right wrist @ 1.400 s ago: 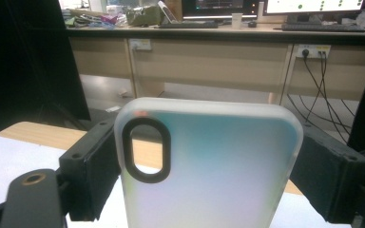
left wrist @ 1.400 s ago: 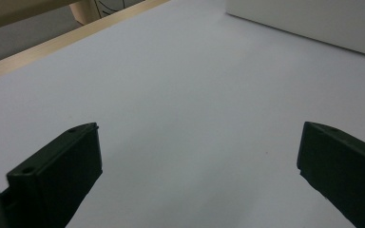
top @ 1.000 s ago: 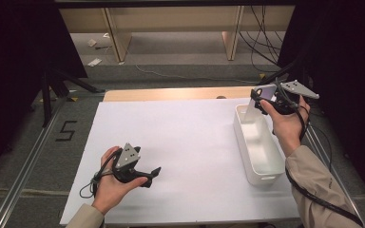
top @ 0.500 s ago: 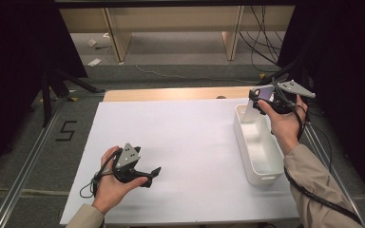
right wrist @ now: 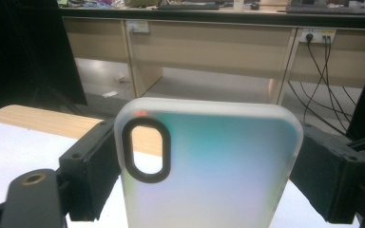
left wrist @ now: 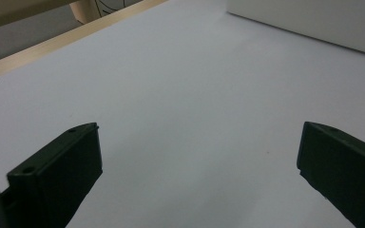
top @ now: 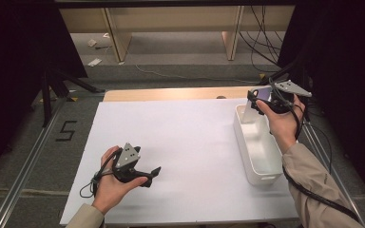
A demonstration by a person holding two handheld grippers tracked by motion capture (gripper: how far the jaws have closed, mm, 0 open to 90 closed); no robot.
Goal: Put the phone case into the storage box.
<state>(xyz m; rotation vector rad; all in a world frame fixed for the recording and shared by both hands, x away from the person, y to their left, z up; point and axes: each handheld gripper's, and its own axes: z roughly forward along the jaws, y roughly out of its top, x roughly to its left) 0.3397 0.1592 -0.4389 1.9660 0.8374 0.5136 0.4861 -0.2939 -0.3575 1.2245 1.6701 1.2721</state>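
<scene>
My right tongs (right wrist: 204,166) clamp the phone case (right wrist: 209,166) by its edges above the bin's (top: 259,156) twelve o'clock end. Left tongs (left wrist: 197,171) rest wide open, empty. I'd lower it level before releasing.

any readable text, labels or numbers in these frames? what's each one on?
"5": a black mark on the grey floor left of the table, seen in the high view.
Phone case held in the right gripper: no logo or print readable on its frosted back.
White bin: no label visible.
Left gripper: no markings readable on it or its grey plate.
Items on the far desk in the right gripper view: too small and blurred to read.
</scene>
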